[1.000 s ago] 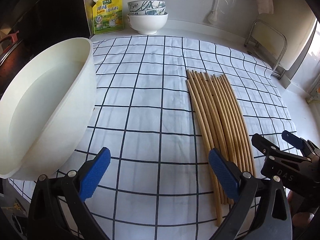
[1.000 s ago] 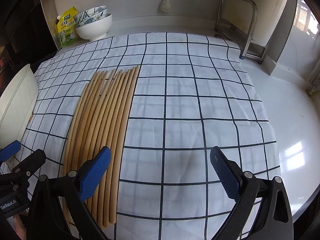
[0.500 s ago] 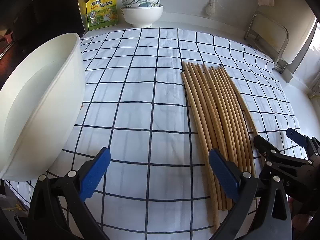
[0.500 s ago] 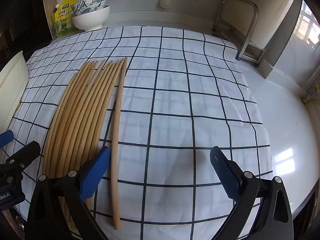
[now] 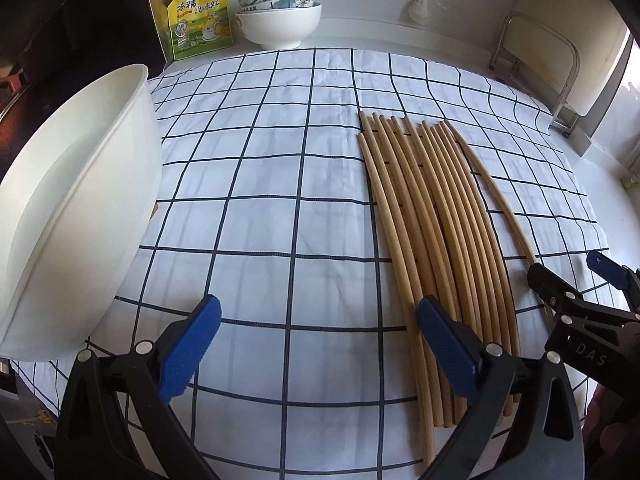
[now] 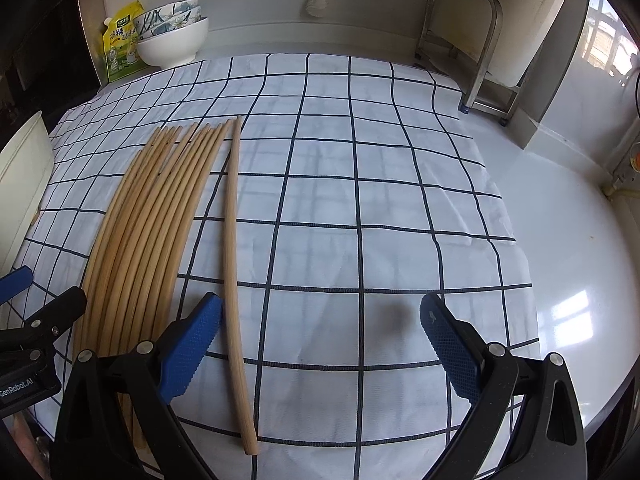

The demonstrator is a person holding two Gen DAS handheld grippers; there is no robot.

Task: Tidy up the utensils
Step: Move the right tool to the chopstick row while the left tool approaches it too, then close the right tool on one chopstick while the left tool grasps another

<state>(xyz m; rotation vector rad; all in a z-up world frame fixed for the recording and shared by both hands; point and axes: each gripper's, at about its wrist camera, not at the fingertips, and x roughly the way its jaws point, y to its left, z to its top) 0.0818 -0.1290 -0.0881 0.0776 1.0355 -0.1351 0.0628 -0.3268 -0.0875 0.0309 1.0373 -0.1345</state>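
Note:
Several wooden chopsticks [image 5: 436,216] lie side by side on a white checked cloth [image 5: 256,168]; they show in the right wrist view [image 6: 156,216] too. One chopstick [image 6: 234,264] lies apart, to the right of the bundle; in the left wrist view it [image 5: 496,192] runs along the bundle's right side. My left gripper [image 5: 316,340] is open and empty, low over the cloth, with its right finger over the bundle's near ends. My right gripper [image 6: 320,340] is open and empty, with the single chopstick just inside its left finger.
A large white tub [image 5: 68,216] stands at the cloth's left edge. Stacked bowls [image 5: 280,12] and a yellow pouch [image 5: 198,16] stand at the back wall. A metal rack [image 6: 476,48] stands at the back right. Bare white counter [image 6: 568,216] lies right of the cloth.
One chopstick has been pushed away from the bundle to the right. Both grippers have shifted to the right and stayed open.

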